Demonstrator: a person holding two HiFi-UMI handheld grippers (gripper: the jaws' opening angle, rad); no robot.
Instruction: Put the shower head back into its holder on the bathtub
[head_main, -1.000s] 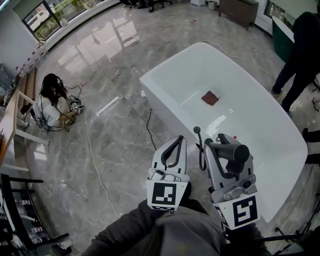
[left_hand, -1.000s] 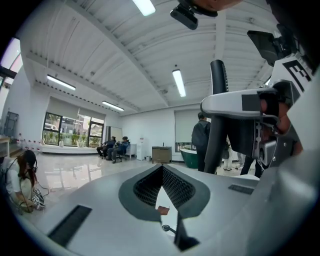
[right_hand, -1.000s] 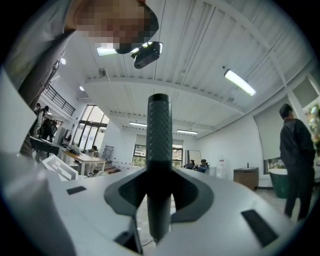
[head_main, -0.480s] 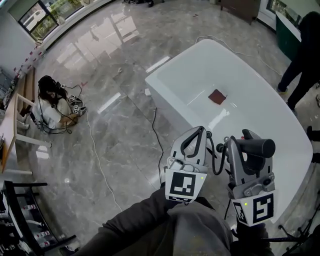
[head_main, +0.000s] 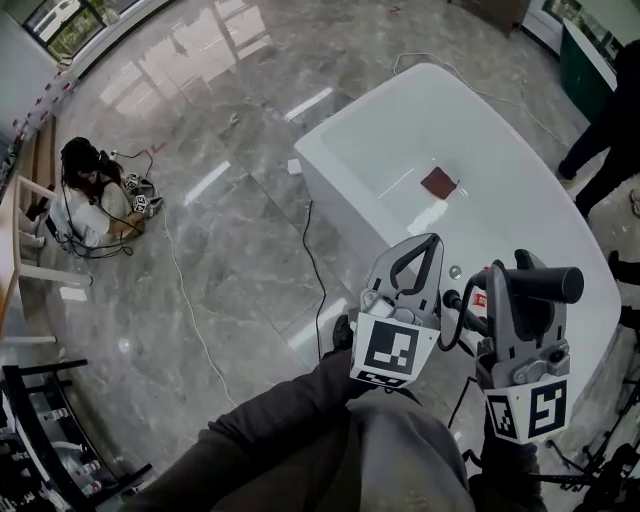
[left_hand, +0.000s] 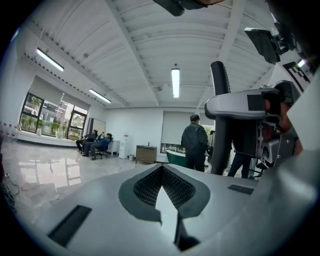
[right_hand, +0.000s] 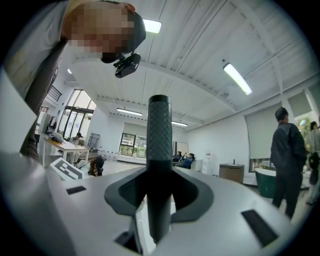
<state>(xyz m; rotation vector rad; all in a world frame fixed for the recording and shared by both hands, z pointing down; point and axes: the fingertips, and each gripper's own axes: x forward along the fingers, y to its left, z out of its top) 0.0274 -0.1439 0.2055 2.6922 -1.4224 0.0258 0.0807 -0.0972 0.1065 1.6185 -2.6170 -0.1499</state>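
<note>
The shower head sits in the right gripper, above the near end of the white bathtub. The right gripper view shows the jaws closed on its dark ribbed handle, which stands up between them and rises past their tips. A dark hose runs from the shower head towards the left and curves down between the two grippers. The left gripper is just beside it over the tub's near rim; its jaws are together with nothing between them. A small round metal fitting sits on the tub near the left gripper's tip, and a red-brown patch lies further off inside the tub. Around the tub is a glossy grey stone floor, with a thin cable trailing across it. A person in dark clothes stands at the tub's far side, and another person sits on the floor well apart to the left
</note>
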